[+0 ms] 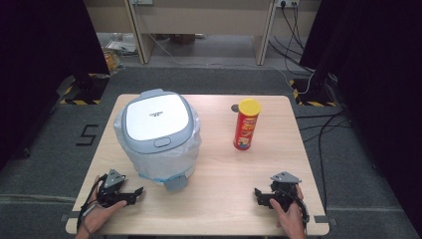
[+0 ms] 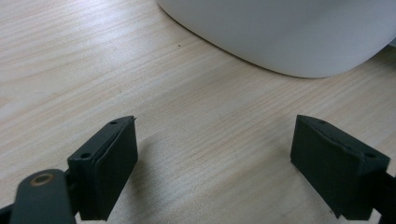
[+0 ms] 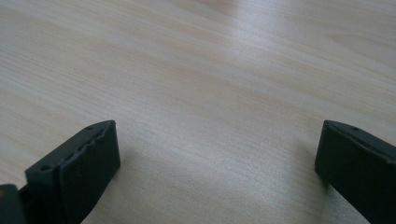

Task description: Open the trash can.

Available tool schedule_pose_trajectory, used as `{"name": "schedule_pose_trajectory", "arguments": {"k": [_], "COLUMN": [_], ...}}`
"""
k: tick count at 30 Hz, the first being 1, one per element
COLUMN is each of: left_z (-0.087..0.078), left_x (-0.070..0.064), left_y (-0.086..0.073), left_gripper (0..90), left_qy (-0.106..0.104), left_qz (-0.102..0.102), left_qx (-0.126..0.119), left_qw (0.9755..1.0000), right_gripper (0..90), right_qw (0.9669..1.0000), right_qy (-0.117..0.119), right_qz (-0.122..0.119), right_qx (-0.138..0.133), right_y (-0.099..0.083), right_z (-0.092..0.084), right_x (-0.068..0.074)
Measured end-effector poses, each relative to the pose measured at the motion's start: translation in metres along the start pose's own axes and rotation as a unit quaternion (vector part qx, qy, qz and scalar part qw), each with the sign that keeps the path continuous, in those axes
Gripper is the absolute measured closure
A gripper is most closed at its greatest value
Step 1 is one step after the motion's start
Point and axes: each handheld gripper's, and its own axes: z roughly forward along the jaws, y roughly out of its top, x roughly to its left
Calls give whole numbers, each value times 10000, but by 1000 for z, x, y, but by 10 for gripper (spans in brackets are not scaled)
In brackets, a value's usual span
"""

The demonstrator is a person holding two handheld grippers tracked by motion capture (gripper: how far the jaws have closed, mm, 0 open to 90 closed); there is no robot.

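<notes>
The bin's (image 1: 158,134) contents are hidden by its shut lid (image 1: 156,117); a liner is seen over its sides. Both grippers, left (image 1: 130,195) and right (image 1: 262,195), are held open, empty, near the can (image 1: 246,124).

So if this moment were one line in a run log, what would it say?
left gripper: open, empty, by bin | right gripper: open, empty | chip can: upright, untouched | table: both grippers low over it

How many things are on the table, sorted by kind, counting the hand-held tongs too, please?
Lidded bin with a plastic liner: 1
Red chip can with a yellow lid: 1
Hand-held tongs, both open and empty: 2, the left tongs and the right tongs
Total: 4
</notes>
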Motion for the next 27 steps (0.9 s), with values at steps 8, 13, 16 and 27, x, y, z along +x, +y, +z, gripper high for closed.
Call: {"name": "schedule_pose_trajectory", "arguments": {"k": [8, 13, 16, 27], "left_z": [-1, -1, 0, 4], "left_x": [-16, -37, -43, -49], "left_y": [0, 1, 3, 18], "left_gripper": [151, 151, 149, 151], "left_qy": [-209, -443, -525, -416], "left_qz": [65, 153, 139, 36], "left_qx": [-9, -117, -245, -773], "left_qw": [9998, 9988, 9982, 9961], "right_gripper": [4, 4, 4, 4], "right_qw": [10000, 10000, 10000, 10000], "right_qy": [2, 1, 2, 2], "right_qz": [-1, 1, -3, -1], "right_qx": [0, 0, -1, 0], "right_y": [0, 0, 0, 0], "right_z": [0, 0, 0, 0], "right_x": [0, 0, 0, 0]}}
